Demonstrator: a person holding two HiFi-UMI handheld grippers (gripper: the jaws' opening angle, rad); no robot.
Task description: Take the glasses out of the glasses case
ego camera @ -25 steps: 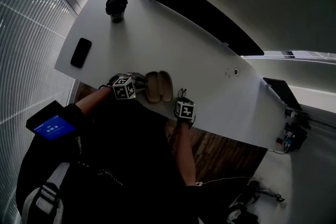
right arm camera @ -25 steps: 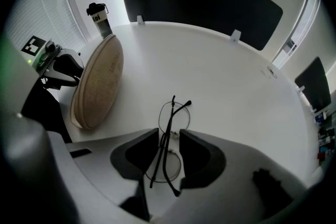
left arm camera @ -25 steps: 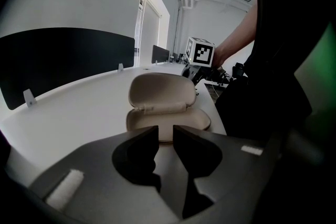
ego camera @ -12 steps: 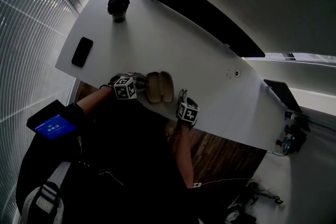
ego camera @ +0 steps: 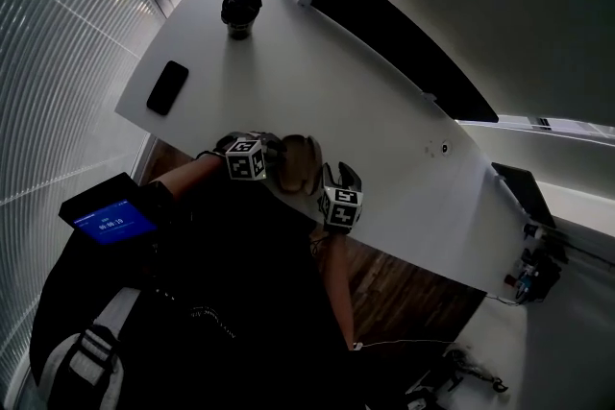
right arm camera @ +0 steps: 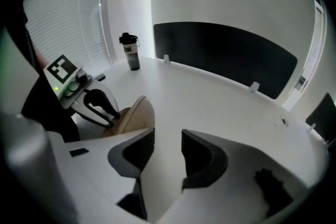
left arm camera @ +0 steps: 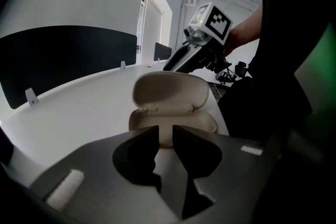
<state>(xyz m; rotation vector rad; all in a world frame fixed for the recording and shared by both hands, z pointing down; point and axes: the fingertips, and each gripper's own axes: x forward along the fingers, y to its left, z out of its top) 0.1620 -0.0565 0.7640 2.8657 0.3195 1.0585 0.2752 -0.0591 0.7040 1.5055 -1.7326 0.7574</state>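
The white table (ego camera: 365, 101) carries an open beige glasses case (ego camera: 303, 158), a dark phone (ego camera: 168, 87) and a black bottle (ego camera: 239, 12).

Person wears a black top (ego camera: 240, 302) with a pale grey shoulder strap (ego camera: 91, 355). Left gripper (left arm camera: 165, 134): grey body, dark jaws, black-and-white marker cube (ego camera: 246, 160), green indicator light (right arm camera: 56, 89). Up the arm from it is a blue-lit armband device (ego camera: 106, 221).

Beige clamshell case (left arm camera: 172, 113), open, on white table (ego camera: 317, 82) close to its near edge. Lid (left arm camera: 170, 91) stands upright on the rear hinge, pale lining showing. Shallow lower half (left arm camera: 203, 122) lies flat on the table; its contents cannot be seen.
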